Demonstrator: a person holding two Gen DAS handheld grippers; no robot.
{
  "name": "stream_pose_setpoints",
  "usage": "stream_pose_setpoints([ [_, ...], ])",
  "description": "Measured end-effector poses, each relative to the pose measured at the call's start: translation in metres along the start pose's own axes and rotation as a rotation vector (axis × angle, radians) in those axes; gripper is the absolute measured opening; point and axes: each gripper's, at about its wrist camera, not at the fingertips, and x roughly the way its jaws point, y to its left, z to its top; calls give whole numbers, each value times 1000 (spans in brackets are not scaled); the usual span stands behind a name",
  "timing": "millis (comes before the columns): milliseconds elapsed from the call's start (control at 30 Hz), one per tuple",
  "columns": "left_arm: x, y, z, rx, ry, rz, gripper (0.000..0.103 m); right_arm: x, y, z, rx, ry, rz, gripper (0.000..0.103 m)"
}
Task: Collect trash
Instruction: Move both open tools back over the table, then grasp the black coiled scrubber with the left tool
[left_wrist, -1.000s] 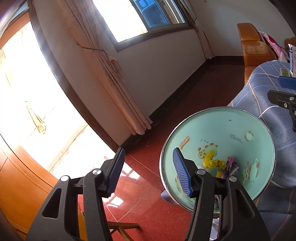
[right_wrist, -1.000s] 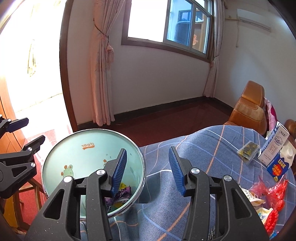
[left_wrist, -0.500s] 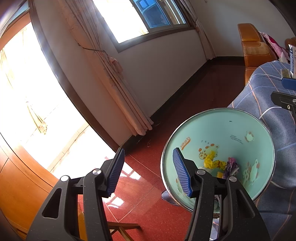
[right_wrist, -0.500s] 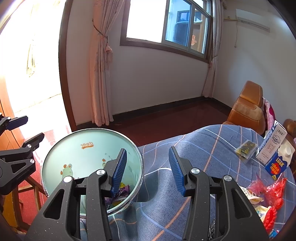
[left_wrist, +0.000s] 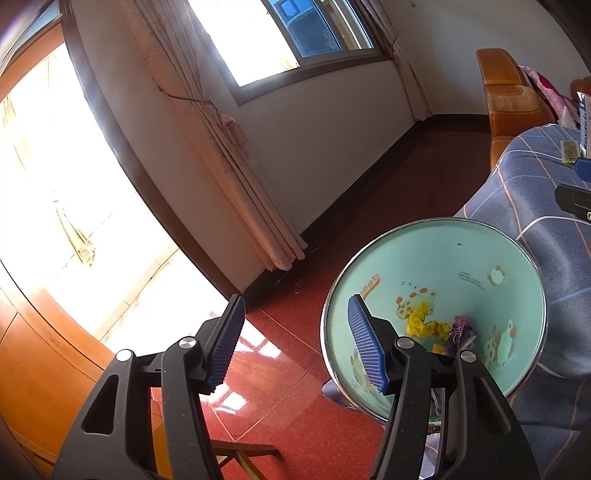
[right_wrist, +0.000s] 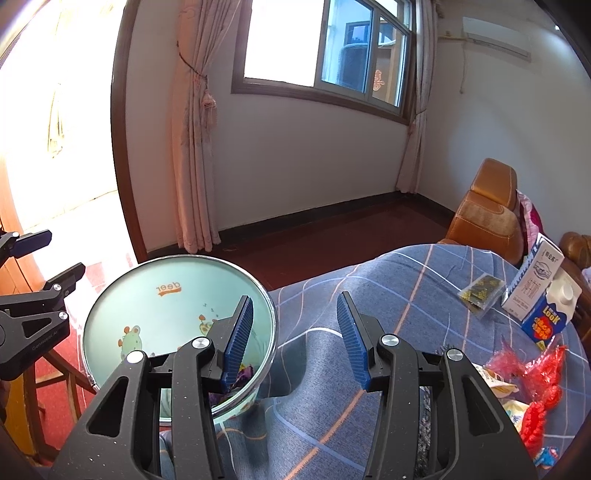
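Left gripper is hanging over the red floor with its ribbed blue pads well apart. The jaws have just been opening a bit more, and there's nothing between them. Its right-hand finger sits in front of the near rim of the trash bin, so it blocks part of the view inside.

Right gripper is about half open and empty too, sitting over the blue plaid cloth, with its left pad overlapping the bin's edge.

The bin is a round mint-green bucket with a shiny metal rim and cartoon animals printed on the inside wall, pressed right up against the cloth-covered edge. Down at the bottom there's a crumpled yellow wrapper and a purple wrapper.

Still out on the cloth, over to the right: a small dark packet, a blue-and-white milk carton standing upright just beside it, and a heap of crinkly red plastic wrappers nearer the camera.

Behind all that is a tan leather chair, and pinkish curtains beside the window.
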Motion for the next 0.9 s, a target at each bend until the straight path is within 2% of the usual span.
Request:
stream_pose_setpoints([
  [267,-14,-27,-3,43,-12,-55,61,-36,-24,-7,61,-34,-45,50],
  [500,-39,-64,-10,97,-34,-149,64,-86,-75,-32,128,-61,-130,53],
  [700,-56,-94,-14,122,-33,-242,64,-131,-146,-75,230,-39,-282,57],
  [900,-86,-138,-8,189,-81,-317,67,-155,-209,-132,356,16,-408,58],
])
